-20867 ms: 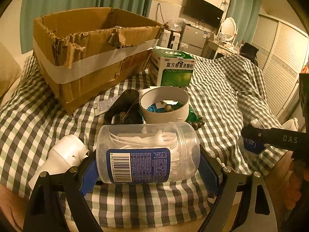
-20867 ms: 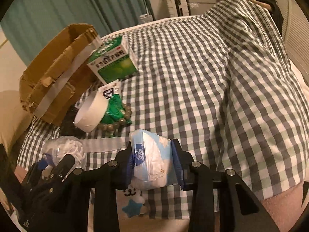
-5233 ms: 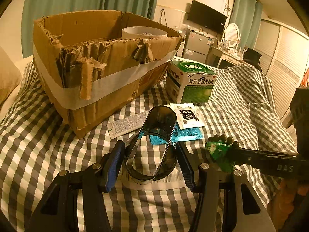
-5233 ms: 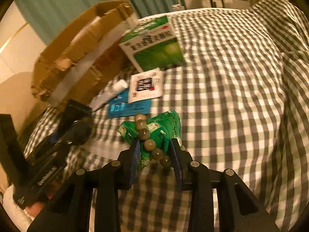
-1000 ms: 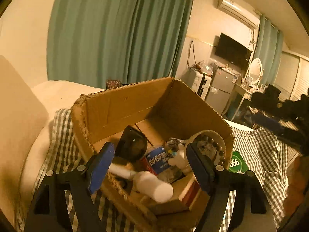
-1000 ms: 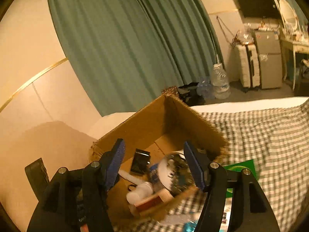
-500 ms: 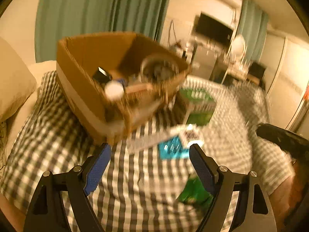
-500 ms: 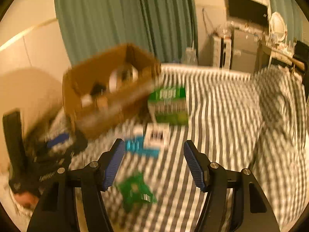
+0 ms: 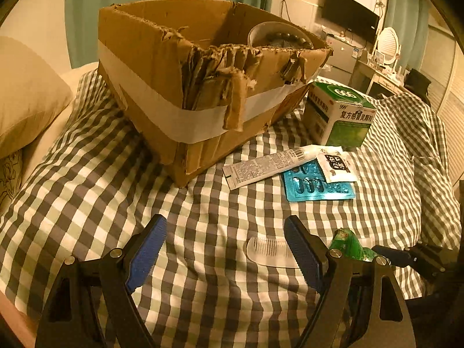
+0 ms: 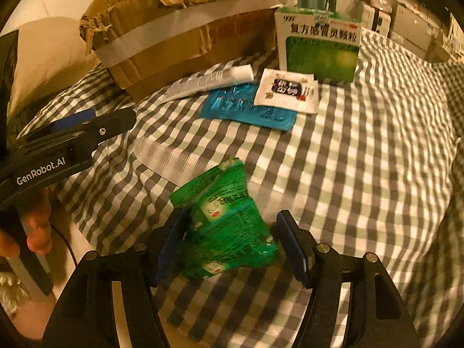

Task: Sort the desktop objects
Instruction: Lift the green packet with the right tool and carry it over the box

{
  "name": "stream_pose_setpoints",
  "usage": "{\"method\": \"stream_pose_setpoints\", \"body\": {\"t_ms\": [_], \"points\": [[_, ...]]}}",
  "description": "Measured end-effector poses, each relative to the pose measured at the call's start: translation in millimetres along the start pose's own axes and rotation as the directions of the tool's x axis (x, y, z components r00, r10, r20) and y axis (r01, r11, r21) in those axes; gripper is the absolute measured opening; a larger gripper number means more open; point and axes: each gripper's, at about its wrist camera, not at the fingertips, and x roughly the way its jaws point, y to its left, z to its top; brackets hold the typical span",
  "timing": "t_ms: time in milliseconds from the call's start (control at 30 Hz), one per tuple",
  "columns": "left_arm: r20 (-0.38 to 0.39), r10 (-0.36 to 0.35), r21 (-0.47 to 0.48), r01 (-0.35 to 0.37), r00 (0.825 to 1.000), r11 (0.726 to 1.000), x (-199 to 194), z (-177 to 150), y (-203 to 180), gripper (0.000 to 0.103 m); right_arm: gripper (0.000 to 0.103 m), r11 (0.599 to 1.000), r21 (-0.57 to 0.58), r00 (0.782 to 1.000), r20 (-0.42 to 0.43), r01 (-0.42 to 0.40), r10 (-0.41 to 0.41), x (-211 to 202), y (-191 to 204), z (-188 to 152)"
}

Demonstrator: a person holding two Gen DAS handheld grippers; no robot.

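Both grippers back from cardboard box [image 9: 162,66], right jaws astride green packet [image 10: 226,226]

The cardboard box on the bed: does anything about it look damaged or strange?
Yes. The cardboard box has a torn near rim: ragged flaps hang down over the white tape band. It still stands upright.

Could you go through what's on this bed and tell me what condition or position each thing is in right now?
Cardboard box: open-topped, torn rim, holding items.
Green medicine box: closed, upright.
Tube: lying flat.
Blue blister pack: flat, under the white sachet.
Comb: lying flat.
Green packet: between the right tool's open jaws.
Left tool: open, empty.
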Motion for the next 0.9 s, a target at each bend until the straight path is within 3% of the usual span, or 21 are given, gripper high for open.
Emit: {"method": "stream_pose_setpoints", "body": {"t_ms": [67, 100, 133, 233, 367, 500, 633, 767, 800, 867, 900], "points": [[-0.001, -0.010, 0.003, 0.010, 1.000, 1.000, -0.3, 0.0, 0.0, 0.085, 0.064, 1.000, -0.016, 1.000, -0.010, -0.004, 0.004, 0.4, 1.8, -2.2], [-0.002, -0.017, 0.007, 0.017, 1.000, 1.000, -0.5, 0.3, -0.5, 0.085, 0.056, 1.000, -0.028, 1.000, -0.015, 0.004, -0.004, 0.7, 3.1, -3.9], [-0.004, -0.022, 0.014, 0.022, 1.000, 1.000, -0.1, 0.0, -1.6, 0.085, 0.040, 0.999, -0.041, 1.000, -0.012, 0.017, -0.018, -0.6, 4.3, -5.5], [-0.007, -0.040, 0.036, 0.040, 0.999, 0.999, 0.7, -1.5, -6.0, 0.085, 0.034, 1.000, -0.019, 0.999, 0.039, 0.022, -0.022, -16.9, 1.2, -5.1], [-0.030, -0.093, 0.107, 0.096, 0.995, 0.990, 4.9, -7.4, -21.2, 0.085, 0.034, 0.994, 0.087, 0.985, 0.154, 0.062, -0.075, -49.2, -22.7, -3.9], [-0.045, -0.121, 0.226, 0.128, 0.992, 0.966, 8.8, -17.0, -45.4, 0.085, 0.034, 0.965, 0.260, 0.982, 0.188, -0.029, -0.021, -60.2, -61.1, 3.0], [-0.048, -0.155, 0.383, 0.161, 0.987, 0.910, 12.5, -25.6, -71.9, 0.085, 0.035, 0.945, 0.316, 0.978, 0.209, -0.088, 0.021, -66.1, -74.3, 6.9], [-0.097, -0.199, 0.582, 0.218, 0.975, 0.784, 27.9, -23.5, -94.2, 0.085, 0.035, 0.936, 0.330, 0.975, 0.214, -0.125, 0.055, -67.0, -78.8, 10.7], [-0.117, -0.217, 0.599, 0.243, 0.969, 0.763, 32.2, -22.4, -95.8, 0.085, 0.035, 0.933, 0.336, 0.976, 0.210, -0.126, 0.056, -64.7, -79.4, 10.9], [-0.199, -0.284, 0.570, 0.347, 0.938, 0.745, 40.3, -17.4, -95.4, 0.078, 0.035, 0.928, 0.351, 0.979, 0.197, -0.121, 0.053, -62.2, -82.9, 11.5], [-0.242, -0.311, 0.551, 0.394, 0.919, 0.736, 43.0, -16.5, -95.3, 0.067, 0.035, 0.926, 0.358, 0.979, 0.196, -0.123, 0.055, -63.5, -85.2, 9.7]]}}
